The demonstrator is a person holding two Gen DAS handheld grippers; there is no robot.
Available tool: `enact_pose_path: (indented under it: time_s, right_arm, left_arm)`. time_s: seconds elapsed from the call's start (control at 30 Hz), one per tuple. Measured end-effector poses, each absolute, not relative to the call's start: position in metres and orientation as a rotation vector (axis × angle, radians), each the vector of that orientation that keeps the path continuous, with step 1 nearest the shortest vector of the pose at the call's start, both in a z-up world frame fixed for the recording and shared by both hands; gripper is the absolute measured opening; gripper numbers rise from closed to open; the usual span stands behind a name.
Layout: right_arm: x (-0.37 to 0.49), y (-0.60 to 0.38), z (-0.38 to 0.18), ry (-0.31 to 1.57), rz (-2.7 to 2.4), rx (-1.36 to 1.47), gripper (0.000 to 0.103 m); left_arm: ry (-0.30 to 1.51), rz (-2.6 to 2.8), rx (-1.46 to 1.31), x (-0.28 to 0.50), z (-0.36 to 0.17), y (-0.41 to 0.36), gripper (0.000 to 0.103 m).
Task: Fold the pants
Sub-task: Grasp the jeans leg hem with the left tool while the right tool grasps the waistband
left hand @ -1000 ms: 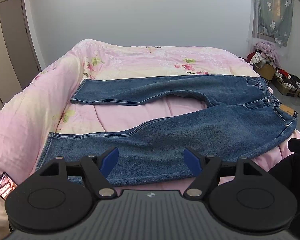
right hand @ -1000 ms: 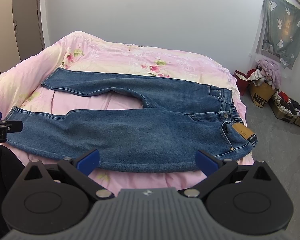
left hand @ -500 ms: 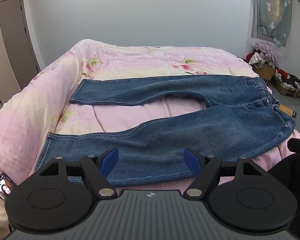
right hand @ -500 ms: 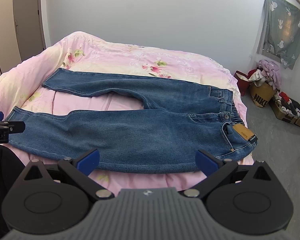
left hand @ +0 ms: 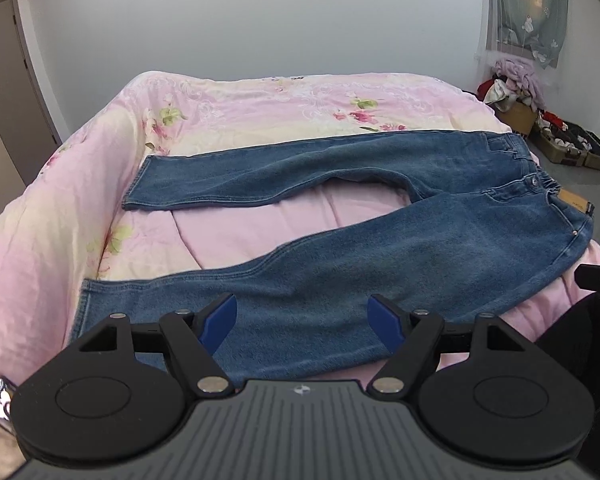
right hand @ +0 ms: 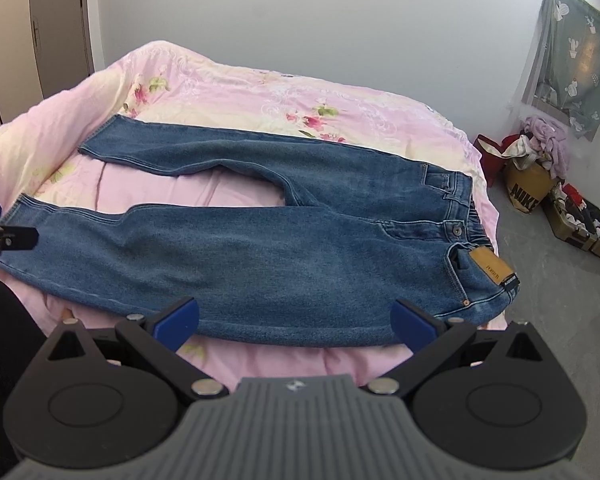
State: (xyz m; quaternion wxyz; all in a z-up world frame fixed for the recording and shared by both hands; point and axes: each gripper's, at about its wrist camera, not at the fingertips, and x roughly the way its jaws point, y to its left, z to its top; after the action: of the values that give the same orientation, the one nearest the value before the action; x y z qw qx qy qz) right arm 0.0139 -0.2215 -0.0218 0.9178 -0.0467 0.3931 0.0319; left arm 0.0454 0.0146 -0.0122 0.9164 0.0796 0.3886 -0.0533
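From my left wrist view, the gripper body covers the near hem of the jeans [left hand: 380, 240], and a phone [left hand: 0, 404] is cut off at the left edge. On the right wrist view, the leather patch [right hand: 490, 266] lettering is too small to read.

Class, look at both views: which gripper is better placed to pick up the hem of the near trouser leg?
Left. The left gripper hangs open nearer the hem; the right gripper faces the waistband end.
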Motion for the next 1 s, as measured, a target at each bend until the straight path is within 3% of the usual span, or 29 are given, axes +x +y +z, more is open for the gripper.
enact_pose_path:
  time_s: [0.53, 0.63, 1.0]
  right_arm:
    - [0.182, -0.25, -0.069, 0.8, 0.022, -0.263, 0.098]
    - [0.225, -0.262, -0.079, 0.795, 0.022, -0.259, 0.093]
    - [0.372, -0.364, -0.112, 0.878, -0.101, -0.171, 0.092]
  left_arm:
    - [0.826, -0.052, 0.153, 0.213, -0.037, 0.098, 0.087]
    - [0.82, -0.037, 0.12, 0.252, -0.048, 0.121, 0.087]
    - [0.839, 0.138, 0.095, 0.406, -0.091, 0.222, 0.086]
